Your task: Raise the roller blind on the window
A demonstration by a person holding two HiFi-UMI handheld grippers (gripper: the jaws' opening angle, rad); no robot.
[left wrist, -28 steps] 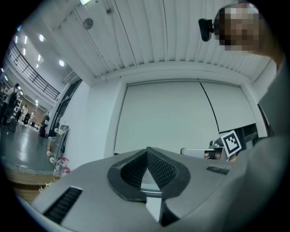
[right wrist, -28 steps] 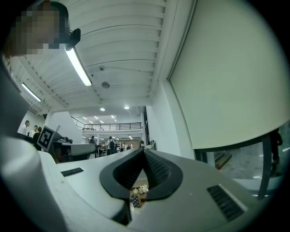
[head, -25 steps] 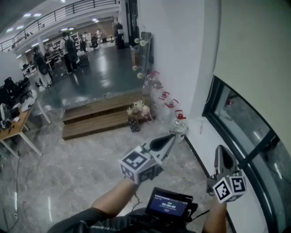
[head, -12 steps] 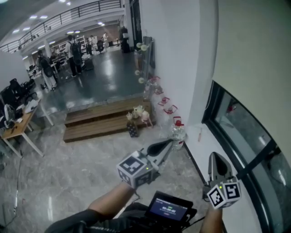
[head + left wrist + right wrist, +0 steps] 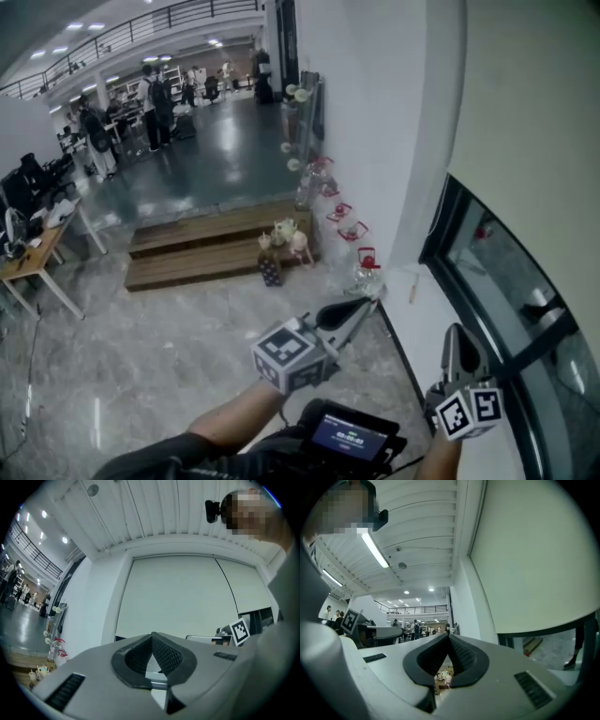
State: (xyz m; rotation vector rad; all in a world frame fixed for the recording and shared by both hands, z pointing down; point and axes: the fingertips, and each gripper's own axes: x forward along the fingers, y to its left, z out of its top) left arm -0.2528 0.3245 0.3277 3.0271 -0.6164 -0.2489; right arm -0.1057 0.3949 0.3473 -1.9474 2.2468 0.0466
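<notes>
**Supervisor:** Head view: where does the roller blind point(image 5: 534, 131) lie from your tools?

**Operator:** To my right and above. Its lower edge runs along the window point(image 5: 511, 272), slanting away from me, and the pane beneath it is uncovered. My right gripper point(image 5: 456, 334) sits just beside the window frame, so it is the nearer tool. My left gripper point(image 5: 364, 306) points toward the white wall point(image 5: 366, 112), well apart from the blind. Neither touches anything.

**Supervisor:** Left gripper view?

**Operator:** Jaws pressed together, nothing between them. The blind fills the middle of the picture, ahead of and above the tips, clear of them.

**Supervisor:** Right gripper view?

**Operator:** Same condition — jaws fully together, empty. The blind occupies the upper right, with its bottom edge over a strip of window. I can make out no cord or chain in any view. My judgement is that the right hand should find one — and its jaws must part first.
</notes>
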